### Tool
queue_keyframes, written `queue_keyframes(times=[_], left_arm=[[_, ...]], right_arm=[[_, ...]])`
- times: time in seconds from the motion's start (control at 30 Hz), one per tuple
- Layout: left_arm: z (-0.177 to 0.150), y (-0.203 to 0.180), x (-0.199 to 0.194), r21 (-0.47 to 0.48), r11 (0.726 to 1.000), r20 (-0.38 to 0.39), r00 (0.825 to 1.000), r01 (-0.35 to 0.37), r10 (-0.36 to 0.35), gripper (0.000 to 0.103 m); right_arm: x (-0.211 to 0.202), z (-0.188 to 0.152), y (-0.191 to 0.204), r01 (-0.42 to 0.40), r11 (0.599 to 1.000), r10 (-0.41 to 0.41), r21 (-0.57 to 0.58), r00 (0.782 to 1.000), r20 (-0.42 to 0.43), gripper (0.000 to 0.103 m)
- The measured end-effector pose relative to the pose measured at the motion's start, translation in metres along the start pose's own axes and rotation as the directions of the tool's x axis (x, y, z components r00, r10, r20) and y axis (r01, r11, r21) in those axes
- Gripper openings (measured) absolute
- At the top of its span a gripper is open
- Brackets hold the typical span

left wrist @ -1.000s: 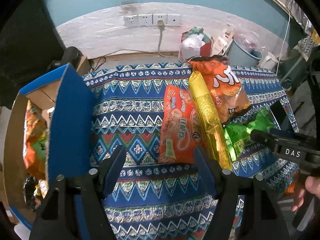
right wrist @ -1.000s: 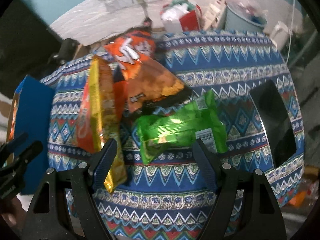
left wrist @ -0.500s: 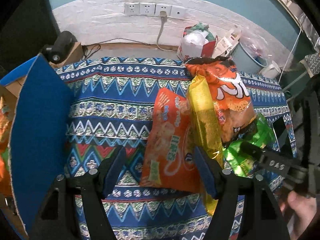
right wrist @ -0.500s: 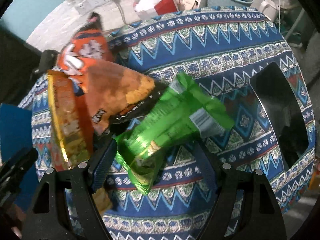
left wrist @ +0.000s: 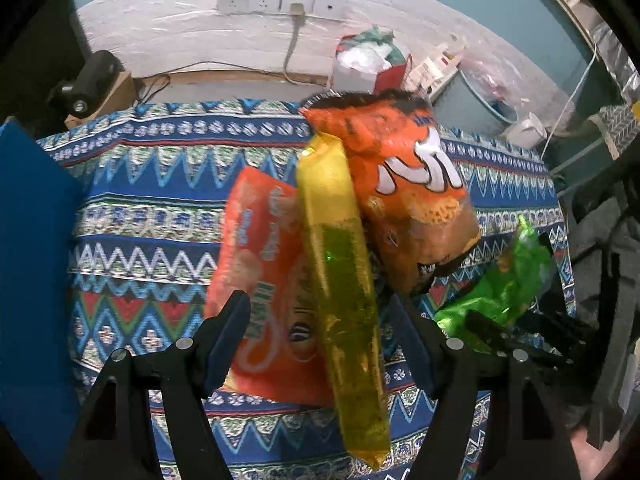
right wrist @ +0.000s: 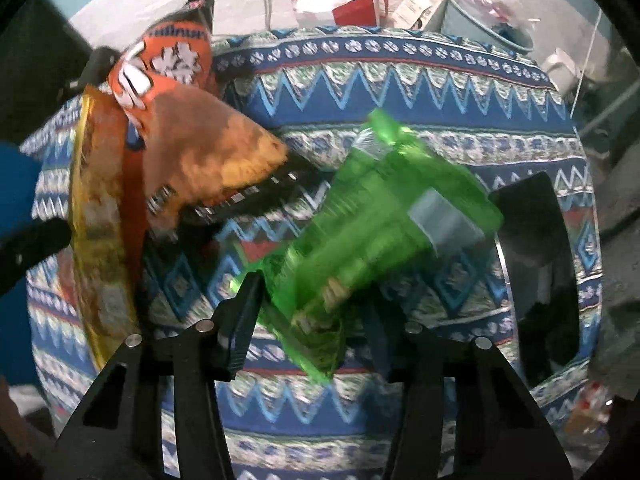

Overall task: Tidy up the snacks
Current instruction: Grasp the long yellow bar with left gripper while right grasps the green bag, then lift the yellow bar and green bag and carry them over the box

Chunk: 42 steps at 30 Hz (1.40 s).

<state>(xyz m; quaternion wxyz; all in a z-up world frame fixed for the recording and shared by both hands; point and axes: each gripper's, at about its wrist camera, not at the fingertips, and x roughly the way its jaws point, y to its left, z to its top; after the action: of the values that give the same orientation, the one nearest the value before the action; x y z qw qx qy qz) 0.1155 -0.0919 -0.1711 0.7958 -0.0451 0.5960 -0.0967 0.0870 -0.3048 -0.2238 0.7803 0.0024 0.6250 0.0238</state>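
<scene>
right gripper [right wrist: 312,320] closing around green bag [right wrist: 380,232]; left gripper [left wrist: 320,340] open over snacks.

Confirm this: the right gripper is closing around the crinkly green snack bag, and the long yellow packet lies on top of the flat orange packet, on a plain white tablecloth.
One detail is wrong: the tablecloth is not plain white but blue with a zigzag pattern, as the left wrist view shows. The rest holds: the right gripper is closing around the crinkly green snack bag, and the long yellow packet lies on top of the flat orange packet.
</scene>
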Motion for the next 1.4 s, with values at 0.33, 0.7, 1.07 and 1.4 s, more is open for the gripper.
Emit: queue_keyframes(times=[0.33, 0.7, 1.07, 1.4], left_arm=[[0.000, -0.016, 0.019, 0.016, 1.000, -0.027, 0.999, -0.022, 0.023, 0.073], [-0.004, -0.021, 0.022, 0.068, 0.997, 0.007, 0.999, -0.048, 0.048, 0.046], [-0.017, -0.011, 0.004, 0.081, 0.997, 0.017, 1.000, 0.004, -0.005, 0.027], [-0.033, -0.011, -0.034, 0.123, 0.992, 0.068, 0.998, 0.000, -0.008, 0.027]], right_arm=[[-0.018, -0.020, -0.047, -0.040, 0.994, 0.036, 0.102, 0.998, 0.049, 0.077], [0.009, 0.009, -0.059, -0.051, 0.975, 0.038, 0.215, 0.997, 0.065, 0.072], [-0.006, -0.001, -0.039, 0.023, 0.997, -0.029, 0.079, 0.997, 0.075, 0.031], [-0.051, -0.011, -0.029, 0.042, 0.998, -0.047, 0.042, 0.988, 0.148, 0.029]])
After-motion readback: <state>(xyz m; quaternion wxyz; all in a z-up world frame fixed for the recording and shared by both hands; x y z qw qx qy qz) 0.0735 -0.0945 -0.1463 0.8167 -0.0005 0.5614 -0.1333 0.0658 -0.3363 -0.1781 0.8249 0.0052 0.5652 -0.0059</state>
